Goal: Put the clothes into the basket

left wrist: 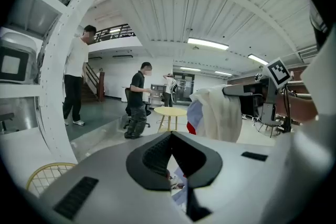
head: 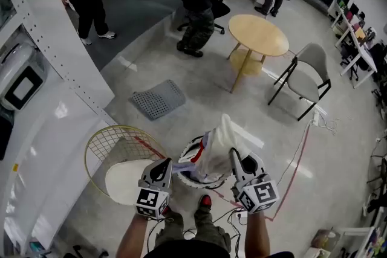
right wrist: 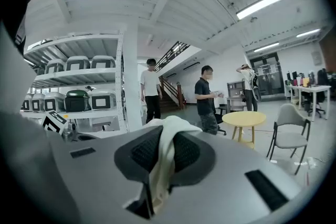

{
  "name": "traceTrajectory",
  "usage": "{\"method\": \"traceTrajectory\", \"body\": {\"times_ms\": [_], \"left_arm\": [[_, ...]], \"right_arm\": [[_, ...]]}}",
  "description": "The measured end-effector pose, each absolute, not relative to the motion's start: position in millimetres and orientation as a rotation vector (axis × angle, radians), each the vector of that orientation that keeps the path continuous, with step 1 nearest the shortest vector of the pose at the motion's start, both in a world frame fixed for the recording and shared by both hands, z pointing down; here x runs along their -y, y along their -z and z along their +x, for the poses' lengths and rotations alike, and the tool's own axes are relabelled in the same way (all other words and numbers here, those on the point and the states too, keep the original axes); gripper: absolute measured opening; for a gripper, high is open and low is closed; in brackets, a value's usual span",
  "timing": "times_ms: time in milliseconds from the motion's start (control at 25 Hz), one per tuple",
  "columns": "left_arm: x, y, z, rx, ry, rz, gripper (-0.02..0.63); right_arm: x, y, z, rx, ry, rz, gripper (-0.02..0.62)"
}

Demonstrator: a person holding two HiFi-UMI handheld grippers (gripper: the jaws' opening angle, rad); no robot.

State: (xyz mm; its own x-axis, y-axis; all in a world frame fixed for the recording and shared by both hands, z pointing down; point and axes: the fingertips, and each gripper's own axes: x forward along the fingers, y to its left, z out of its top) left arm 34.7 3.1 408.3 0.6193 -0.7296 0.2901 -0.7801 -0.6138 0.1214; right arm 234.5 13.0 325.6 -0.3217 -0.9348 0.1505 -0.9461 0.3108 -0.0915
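Note:
In the head view a bundle of clothes [head: 216,148], cream with pale blue and red parts, hangs between my two grippers above the floor. My right gripper [head: 233,158] is shut on the cream garment [right wrist: 164,136], which is folded over between its pads. My left gripper [head: 165,166] is shut on a pale blue piece [left wrist: 178,194] that stretches to the bundle. The left gripper view shows the right gripper [left wrist: 247,89] with the cream cloth [left wrist: 216,113] draped from it. A gold wire basket [head: 103,143] with a white bottom stands to the left. A round white-rimmed object [head: 191,149] lies under the bundle.
White shelving [head: 60,39] runs along the left. A grey perforated mat [head: 158,98] lies on the floor ahead. Beyond stand a round yellow table [head: 259,33] and a grey chair [head: 309,72]. Several people are at the back. Cables [head: 296,154] trail on the right.

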Motion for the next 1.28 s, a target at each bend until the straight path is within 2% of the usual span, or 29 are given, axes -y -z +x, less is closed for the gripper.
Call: {"method": "traceTrajectory", "body": {"times_ms": [800, 1280], "left_arm": [[2.8, -424.4, 144.7, 1.29, -0.357, 2.563, 0.0], [16.3, -435.6, 169.5, 1.321, -0.376, 2.538, 0.002]], "right_arm": [[-0.2, -334.6, 355.1, 2.499, -0.222, 1.747, 0.052], [10.2, -375.6, 350.8, 2.549, -0.29, 1.59, 0.052]]}}
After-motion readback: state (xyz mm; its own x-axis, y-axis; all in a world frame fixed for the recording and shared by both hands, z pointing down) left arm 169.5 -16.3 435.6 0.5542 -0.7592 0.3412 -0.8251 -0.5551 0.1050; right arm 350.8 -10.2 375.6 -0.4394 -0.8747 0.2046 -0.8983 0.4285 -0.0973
